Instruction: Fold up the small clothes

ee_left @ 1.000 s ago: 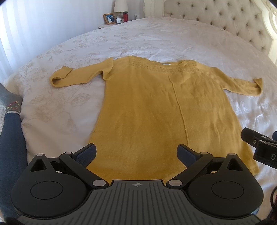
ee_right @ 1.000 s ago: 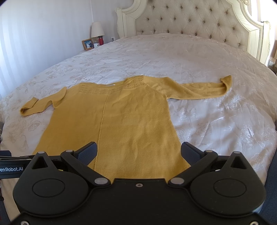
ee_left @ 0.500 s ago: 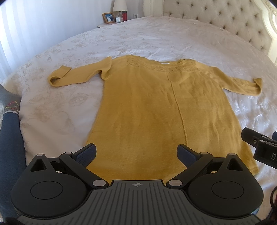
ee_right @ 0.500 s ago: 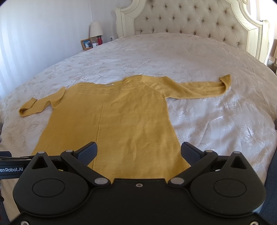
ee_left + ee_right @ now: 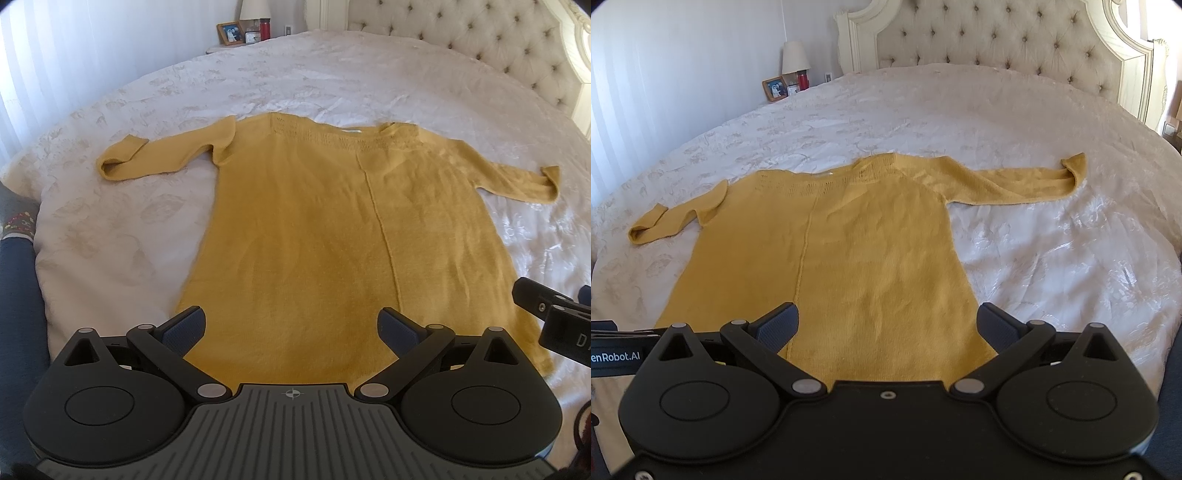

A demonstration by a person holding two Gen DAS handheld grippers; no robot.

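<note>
A mustard-yellow knit sweater (image 5: 332, 229) lies flat on the white bedspread (image 5: 110, 229), neck toward the headboard, both sleeves spread sideways. It also shows in the right wrist view (image 5: 857, 251). My left gripper (image 5: 291, 328) is open and empty, held over the sweater's hem. My right gripper (image 5: 888, 326) is open and empty, also over the hem near its right side. The right gripper's body (image 5: 554, 321) shows at the right edge of the left wrist view. The left sleeve (image 5: 155, 158) and the right sleeve (image 5: 1015, 181) have turned-up cuffs.
A tufted headboard (image 5: 997, 40) stands at the far end of the bed. A nightstand at the far left holds a lamp (image 5: 795, 59), a photo frame (image 5: 774, 88) and a red cup (image 5: 802, 81). A person's dark-clothed arm (image 5: 16, 295) is at the left edge.
Both grippers have shifted slightly forward over the sweater's hem, jaws staying open. The sweater has not moved.
</note>
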